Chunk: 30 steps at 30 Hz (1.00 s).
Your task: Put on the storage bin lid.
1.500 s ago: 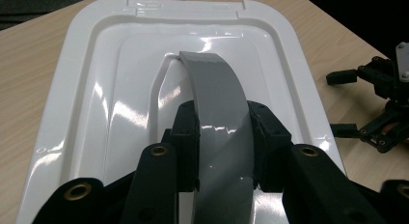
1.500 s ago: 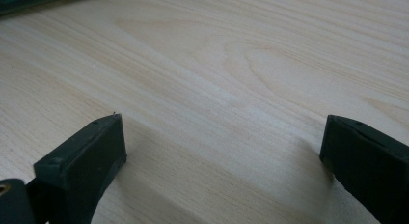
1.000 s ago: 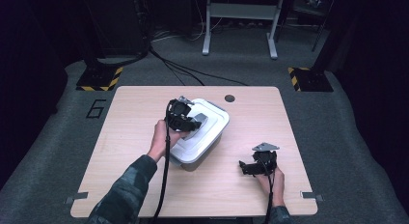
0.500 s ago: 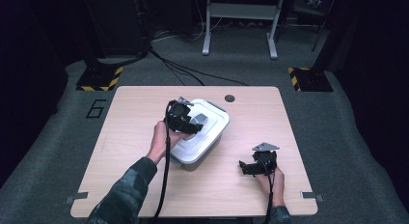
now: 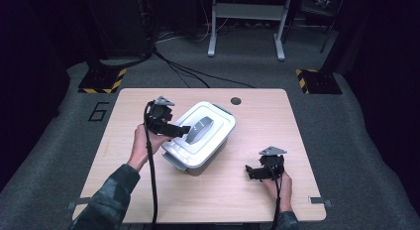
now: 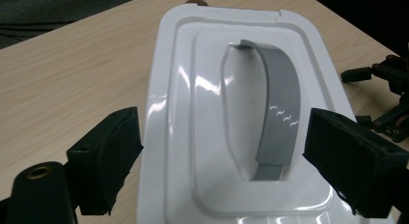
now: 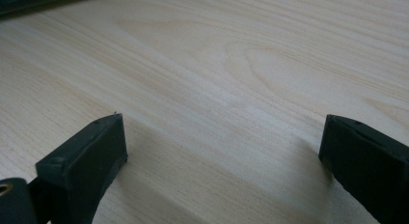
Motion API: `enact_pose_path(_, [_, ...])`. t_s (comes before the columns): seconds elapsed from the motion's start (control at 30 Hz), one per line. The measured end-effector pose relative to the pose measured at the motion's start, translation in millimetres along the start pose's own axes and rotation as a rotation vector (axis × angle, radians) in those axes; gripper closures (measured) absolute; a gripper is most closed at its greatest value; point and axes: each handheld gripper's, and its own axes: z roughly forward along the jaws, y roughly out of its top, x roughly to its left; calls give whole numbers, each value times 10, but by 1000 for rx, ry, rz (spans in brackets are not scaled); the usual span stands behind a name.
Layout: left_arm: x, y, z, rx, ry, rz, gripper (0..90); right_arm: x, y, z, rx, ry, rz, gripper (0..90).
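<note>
Two grippers work over a pale wooden counter (image 5: 277, 116) that carries a white plastic storage box (image 5: 200, 138) with a grey carry handle (image 5: 199, 129) lying flat in the recess of its lid. The box sits near the middle of the counter, turned at an angle to the edges, just this side of a round cable hole (image 5: 236, 100). The left gripper (image 5: 179, 131) hovers at the box's left end, over the lid; its jaws have just been opening and now stand spread, the pads clear of the handle, with nothing pinched between them. In the left gripper view the handle (image 6: 277, 113) arches between the two black pads (image 6: 108, 156), apart from both. The right gripper (image 5: 253, 171) rests low on the counter, well to the right of the box, its jaws spread wide over bare wood (image 7: 231, 89), holding nothing.
</note>
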Motion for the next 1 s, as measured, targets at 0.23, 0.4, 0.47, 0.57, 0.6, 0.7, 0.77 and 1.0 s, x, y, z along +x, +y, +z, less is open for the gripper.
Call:
enact_pose_path(0.23, [221,-245,-267,-2,45,-6,87,0,0,1,0,-1,0,22])
enact_pose_path(0.4, [377,-487,-363,-15,70,-59,56,-2,1,2,-1,-1,-4,22])
enact_pose_path(0.47, [411,-556,-377,-16,78,-69,52,-2,1,2,-1,-1,-3,22])
enact_pose_path(0.57, [511,-773,-395,5,97,-97,37,-2,1,1,-1,-1,-2,22])
enact_pose_path(0.6, [536,-830,-398,7,104,-105,34,-3,1,3,-2,1,-3,22])
enact_pose_path(0.7, [612,-995,-402,12,126,-133,28,-2,1,2,-2,-1,-4,22])
enact_pose_path(0.77, [648,-1094,-395,24,145,-137,22,-2,1,2,-2,-1,-4,22])
enact_pose_path(1.0, [789,-1582,-229,97,188,-148,5,-1,1,2,-2,-2,-3,22])
